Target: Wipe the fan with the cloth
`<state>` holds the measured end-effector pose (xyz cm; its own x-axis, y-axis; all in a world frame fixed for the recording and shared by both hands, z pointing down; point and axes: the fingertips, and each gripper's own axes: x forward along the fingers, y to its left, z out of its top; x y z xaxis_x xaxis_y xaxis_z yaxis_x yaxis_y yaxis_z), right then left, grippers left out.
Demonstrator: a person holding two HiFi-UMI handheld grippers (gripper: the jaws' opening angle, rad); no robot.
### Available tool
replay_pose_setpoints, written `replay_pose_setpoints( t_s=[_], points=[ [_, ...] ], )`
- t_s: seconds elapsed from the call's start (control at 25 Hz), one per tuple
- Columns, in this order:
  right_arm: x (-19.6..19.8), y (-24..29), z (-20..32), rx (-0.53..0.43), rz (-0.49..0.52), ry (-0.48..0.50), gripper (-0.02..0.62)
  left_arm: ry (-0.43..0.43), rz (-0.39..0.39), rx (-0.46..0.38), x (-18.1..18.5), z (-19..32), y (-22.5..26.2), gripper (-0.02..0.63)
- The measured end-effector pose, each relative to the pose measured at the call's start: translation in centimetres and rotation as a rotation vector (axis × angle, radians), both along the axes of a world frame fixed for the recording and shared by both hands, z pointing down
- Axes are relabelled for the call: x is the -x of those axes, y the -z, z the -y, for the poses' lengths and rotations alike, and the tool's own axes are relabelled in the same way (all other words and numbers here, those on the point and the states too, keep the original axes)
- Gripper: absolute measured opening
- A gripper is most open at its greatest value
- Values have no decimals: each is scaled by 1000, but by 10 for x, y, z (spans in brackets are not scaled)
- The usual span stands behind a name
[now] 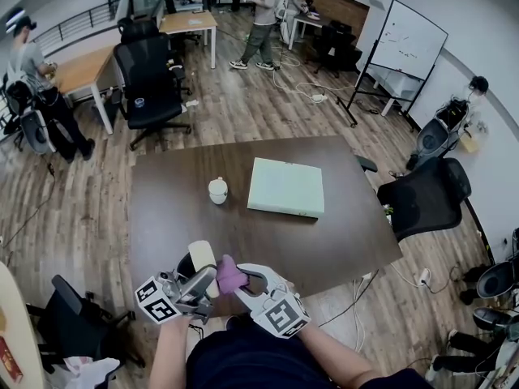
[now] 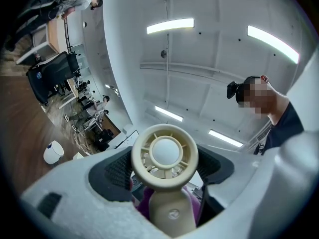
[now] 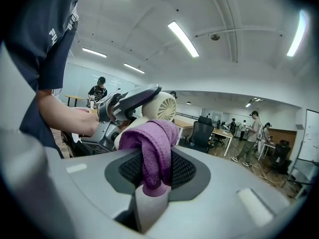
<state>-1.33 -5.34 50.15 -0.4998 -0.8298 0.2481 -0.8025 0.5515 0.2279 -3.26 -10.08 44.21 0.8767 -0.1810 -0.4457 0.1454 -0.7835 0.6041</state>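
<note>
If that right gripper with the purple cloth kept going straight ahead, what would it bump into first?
Most likely the cream handheld fan, held just beyond by the left gripper. The purple cloth pinched in the jaws of the right gripper would meet it first; whether they already touch is unclear.

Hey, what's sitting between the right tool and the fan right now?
The purple cloth, gripped in the right tool, bunched right at the fan; the right gripper view shows it best.

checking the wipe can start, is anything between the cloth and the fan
Nothing visible does. The purple cloth, pinched in the right claw, sits right against the handle of the cream fan, which the left claw holds.
</note>
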Motion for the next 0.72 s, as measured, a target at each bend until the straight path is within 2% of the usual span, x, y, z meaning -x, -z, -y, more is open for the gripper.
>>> replay_pose_setpoints(
  t_s=[0.36,0.72],
  points=[
    [-18,10,5,-16,1,-27,115,-39,65,-90,-15,-20,-3,380],
    [-33,25,16,-37,-8,-69,115,-82,182,-216,-26,-41,-9,380]
  ],
)
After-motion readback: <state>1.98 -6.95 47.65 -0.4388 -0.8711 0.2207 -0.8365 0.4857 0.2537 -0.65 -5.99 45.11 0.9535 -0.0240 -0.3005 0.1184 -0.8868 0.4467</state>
